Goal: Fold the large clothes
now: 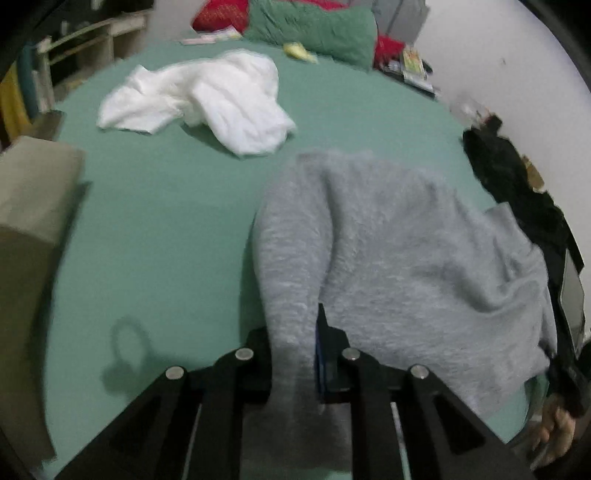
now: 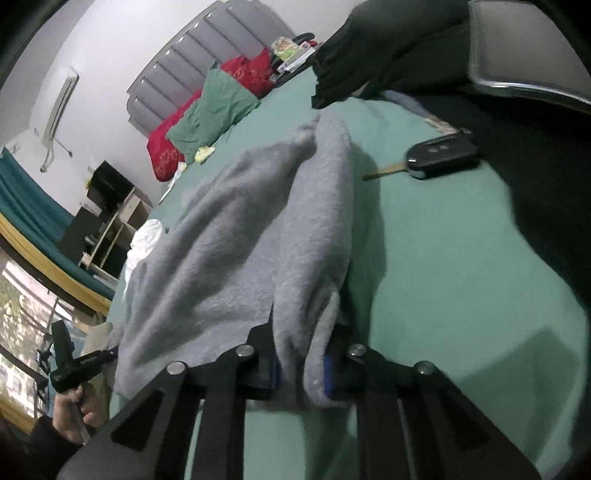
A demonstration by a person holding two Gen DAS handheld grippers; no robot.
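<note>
Here, a green-sheeted bed (image 1: 166,221) carries the grey sweater (image 1: 388,240) at its near side, with a crumpled white garment (image 1: 207,99) farther off, pillows (image 1: 314,29) at the head, and dark clothing (image 1: 517,192) along the wall edge. The left gripper (image 1: 295,354) and right gripper (image 2: 301,354) each pinch a fold of sweater. A car key (image 2: 439,157) lies beside the sweater; bare sheet lies left of it.

The sweater (image 1: 399,258) lies on the bed (image 1: 166,240), one edge in the left gripper (image 1: 295,354), another in the right gripper (image 2: 301,354); the crumpled garment (image 1: 207,99) lies behind it; pillows (image 1: 314,29) beyond; a car key (image 2: 439,155) right of the sweater.
</note>
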